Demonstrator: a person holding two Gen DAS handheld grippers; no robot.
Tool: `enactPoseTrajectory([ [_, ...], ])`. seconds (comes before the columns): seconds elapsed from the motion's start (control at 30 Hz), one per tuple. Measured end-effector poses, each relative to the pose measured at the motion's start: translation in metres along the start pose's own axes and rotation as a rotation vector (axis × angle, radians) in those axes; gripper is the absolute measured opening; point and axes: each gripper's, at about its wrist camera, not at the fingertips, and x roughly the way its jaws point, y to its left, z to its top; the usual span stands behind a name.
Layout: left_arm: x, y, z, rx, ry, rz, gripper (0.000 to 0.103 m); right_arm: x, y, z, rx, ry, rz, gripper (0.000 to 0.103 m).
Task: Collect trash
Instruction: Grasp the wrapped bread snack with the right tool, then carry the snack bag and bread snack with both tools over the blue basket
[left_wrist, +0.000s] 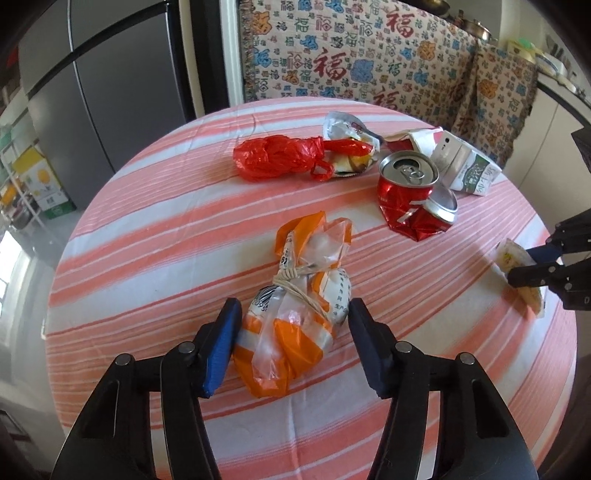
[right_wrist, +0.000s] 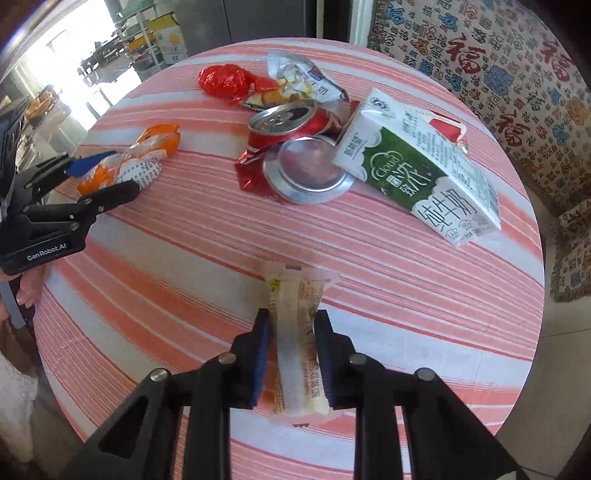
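We work over a round table (left_wrist: 155, 206) draped in a pink-and-white striped cloth, with a patterned throw (left_wrist: 369, 55) hanging on the seat behind it. Largest of the trash is the green-and-white milk carton (right_wrist: 417, 166), lying on its side near the far right edge and touching the crushed red soda can (left_wrist: 410, 188), whose silver base faces the right wrist camera. Beyond the can lie a crumpled red plastic bag (left_wrist: 277, 157) and, just beside it, a torn foil wrapper (left_wrist: 347, 129). Nearer us, the orange-and-clear plastic bag (left_wrist: 303, 299), tied with string, sits on the cloth between the fingers of our left gripper (left_wrist: 291, 343); the jaws stand partly open on either side of it, the left pad touching its side and the right pad just clear, so it is not yet clamped. Our right gripper (right_wrist: 291, 354) has its jaws closed on a slim pale snack wrapper (right_wrist: 295, 332), which is pinched lengthwise between the pads, close above the cloth at the near edge.
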Motion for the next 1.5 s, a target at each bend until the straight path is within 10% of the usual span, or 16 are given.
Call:
enactPoseTrajectory([
  [0.47,-0.041,-0.045,-0.008,-0.035,-0.069,-0.159,0.059,-0.045,-0.067,-0.056,0.213,-0.109,0.038,0.018],
  [1.07,-0.051,-0.305,0.028,0.156,-0.035,-0.463,0.059,-0.108,-0.219,-0.177,0.499,-0.231,-0.124,0.019],
  [1.5,0.018,-0.425,0.02,0.247,0.08,-0.473,0.059,-0.079,-0.312,-0.245,0.723,-0.24,-0.128,0.019],
])
